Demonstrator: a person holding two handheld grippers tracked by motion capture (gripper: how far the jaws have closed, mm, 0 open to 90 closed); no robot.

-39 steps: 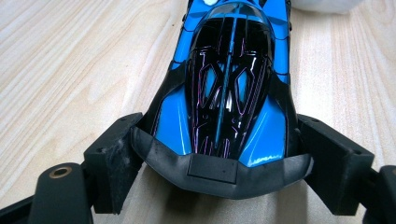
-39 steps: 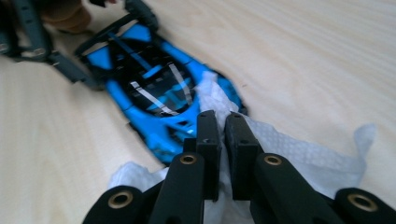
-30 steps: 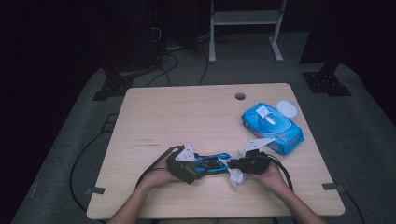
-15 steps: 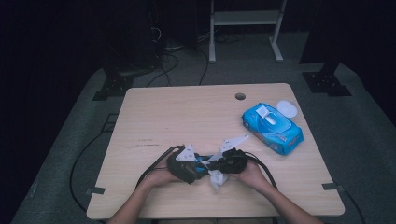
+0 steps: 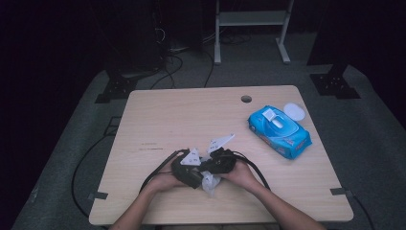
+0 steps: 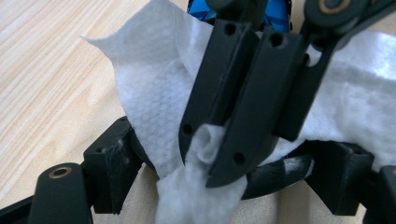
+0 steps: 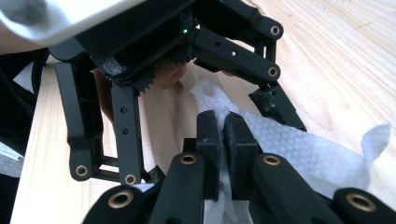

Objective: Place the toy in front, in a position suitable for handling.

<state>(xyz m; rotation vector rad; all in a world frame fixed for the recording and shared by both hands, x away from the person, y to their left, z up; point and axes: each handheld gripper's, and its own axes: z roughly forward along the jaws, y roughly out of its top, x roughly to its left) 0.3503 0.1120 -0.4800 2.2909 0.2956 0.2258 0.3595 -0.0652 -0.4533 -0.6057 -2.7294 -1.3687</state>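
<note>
Nearest the person, at the front edge of the wooden table [image 5: 158,120], both hands meet over a white wet wipe [image 5: 210,183]. The right gripper [image 7: 223,122] has its jaws pressed together on a fold of the wipe, the tissue bunching out just past the tips. The left gripper [image 6: 219,172] stands with its jaws apart, one on either side of the wipe, which drapes over and between them; its pads do not look to be pressing on the tissue.

Compared with a second ago, the right gripper has travelled leftward across the table, from a spot nearer the pack to hard against the left gripper, carrying the wipe with it, while the left one has kept its place. That reads as a hand-over or a fold in progress: the sheet now lies within the left jaws' reach, and they would need to close on it next.

Farther back and to the right, well apart from the hands, lies the blue wet-wipe pack [image 5: 279,131], with a white round lid [image 5: 294,111] just beside it.
</note>
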